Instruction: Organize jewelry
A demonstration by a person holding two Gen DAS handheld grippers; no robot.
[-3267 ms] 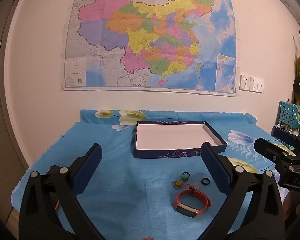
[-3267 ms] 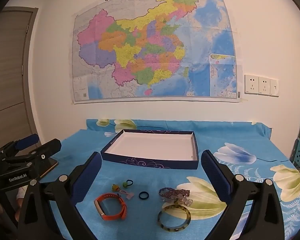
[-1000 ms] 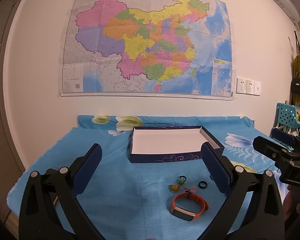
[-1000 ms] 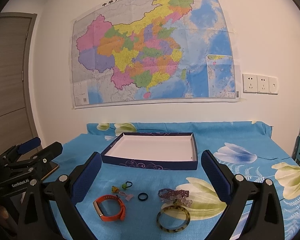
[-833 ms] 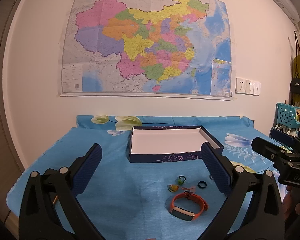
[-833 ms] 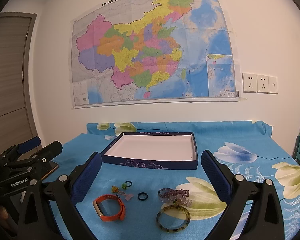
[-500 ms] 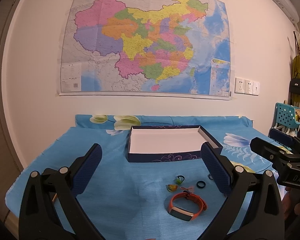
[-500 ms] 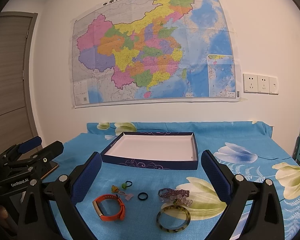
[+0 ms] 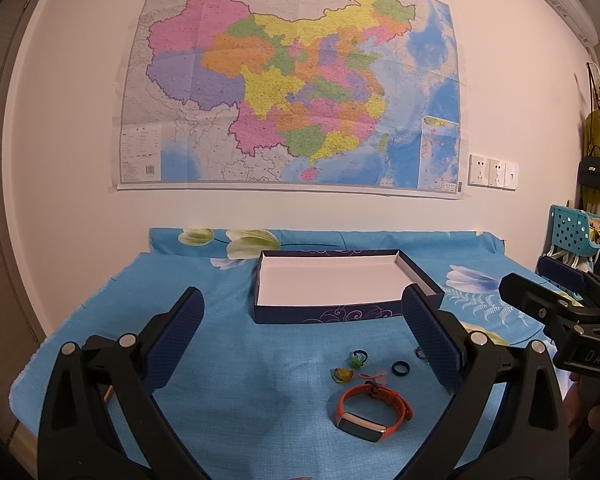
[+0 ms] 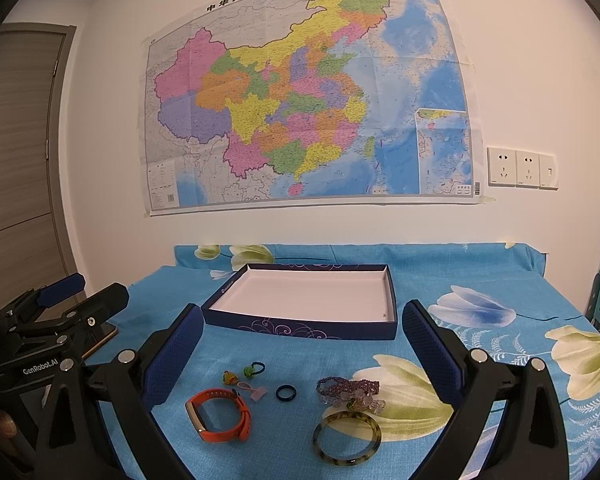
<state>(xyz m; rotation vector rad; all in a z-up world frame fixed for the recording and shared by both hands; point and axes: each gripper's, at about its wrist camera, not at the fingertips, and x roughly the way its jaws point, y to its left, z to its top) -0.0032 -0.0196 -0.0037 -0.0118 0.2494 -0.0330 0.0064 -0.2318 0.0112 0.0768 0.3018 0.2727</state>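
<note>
Hovering, both grippers' fingers wide open and empty: left gripper [image 9: 300, 336], right gripper [image 10: 302, 344]. Suggest dropping right on the bangle [image 10: 347, 437], pinching its rim, then lifting into the box [image 10: 300, 326].

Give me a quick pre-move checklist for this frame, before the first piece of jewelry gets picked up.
1. Left gripper open, holding nothing: ok.
2. Right gripper open, holding nothing: ok.
3. Box open, white floor bare: ok.
4. Orange watch, dark ring, bangle lie apart on the cloth: ok.
5. Bead bracelets separate from one another: cannot tell, they overlap.
</note>
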